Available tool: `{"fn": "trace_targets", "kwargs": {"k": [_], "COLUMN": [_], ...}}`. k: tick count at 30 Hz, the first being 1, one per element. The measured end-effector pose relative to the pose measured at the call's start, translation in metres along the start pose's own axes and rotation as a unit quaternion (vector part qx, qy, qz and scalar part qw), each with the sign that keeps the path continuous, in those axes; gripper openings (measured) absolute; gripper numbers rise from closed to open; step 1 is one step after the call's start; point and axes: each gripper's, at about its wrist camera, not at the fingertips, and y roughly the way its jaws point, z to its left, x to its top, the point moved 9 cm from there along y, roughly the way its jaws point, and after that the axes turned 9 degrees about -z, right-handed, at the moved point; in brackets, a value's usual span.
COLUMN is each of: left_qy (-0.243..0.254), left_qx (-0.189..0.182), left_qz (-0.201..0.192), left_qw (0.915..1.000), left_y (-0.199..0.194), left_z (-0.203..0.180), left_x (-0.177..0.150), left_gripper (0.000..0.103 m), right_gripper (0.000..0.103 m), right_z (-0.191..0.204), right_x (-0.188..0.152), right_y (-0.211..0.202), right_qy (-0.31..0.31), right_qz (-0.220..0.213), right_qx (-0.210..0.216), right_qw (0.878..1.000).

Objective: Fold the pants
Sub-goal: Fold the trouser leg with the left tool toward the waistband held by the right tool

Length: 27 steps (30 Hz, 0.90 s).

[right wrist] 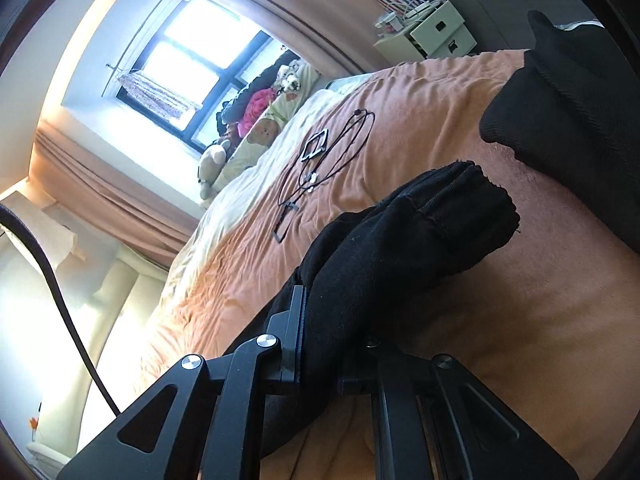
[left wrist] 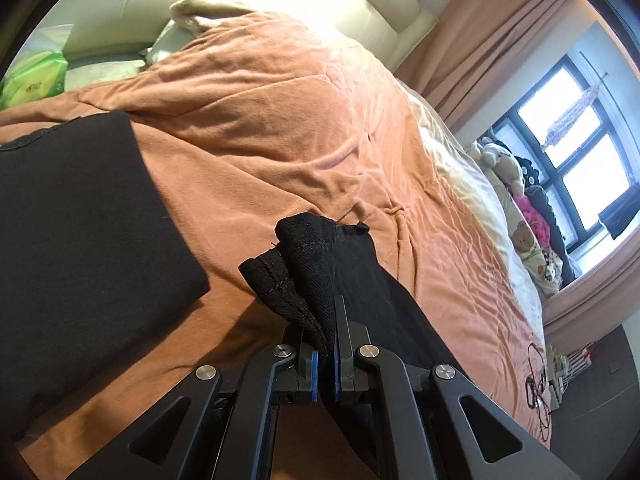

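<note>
Both the left tool [left wrist: 325, 344] and right tool [right wrist: 320, 336] were clenched on hem corners of the black pants [left wrist: 320, 264], lifted over the bed [left wrist: 280, 120], whose soft, limp, light cloth seemed best pinched at stitched edges.

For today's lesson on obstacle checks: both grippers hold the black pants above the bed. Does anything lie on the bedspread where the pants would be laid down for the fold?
Nothing visible blocks it. The left gripper and right gripper clamp the black pants over bare orange bedspread. The black cable lies farther off toward the window side.
</note>
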Motion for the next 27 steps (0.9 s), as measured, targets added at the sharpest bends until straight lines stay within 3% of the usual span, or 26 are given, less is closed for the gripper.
{"fn": "trace_targets", "kwargs": {"k": [14,27], "left_qy": [-0.009,-0.017], "left_qx": [-0.009,-0.005], "left_qz": [-0.002,0.005], "left_qw": [0.9999,0.9998], "left_y": [-0.071,-0.124], "left_z": [0.039,0.092], "left_x": [-0.009,-0.037], "left_gripper": [0.005,0.005], "right_gripper": [0.008,0.008], "right_z": [0.0,-0.014], "right_x": [0.001,-0.013], "right_y": [-0.049,-0.091], "right_qy": [0.001,0.005], "right_qz": [0.006,0.019], "right_qx": [0.002,0.003], "right_qw": [1.0,1.0]}}
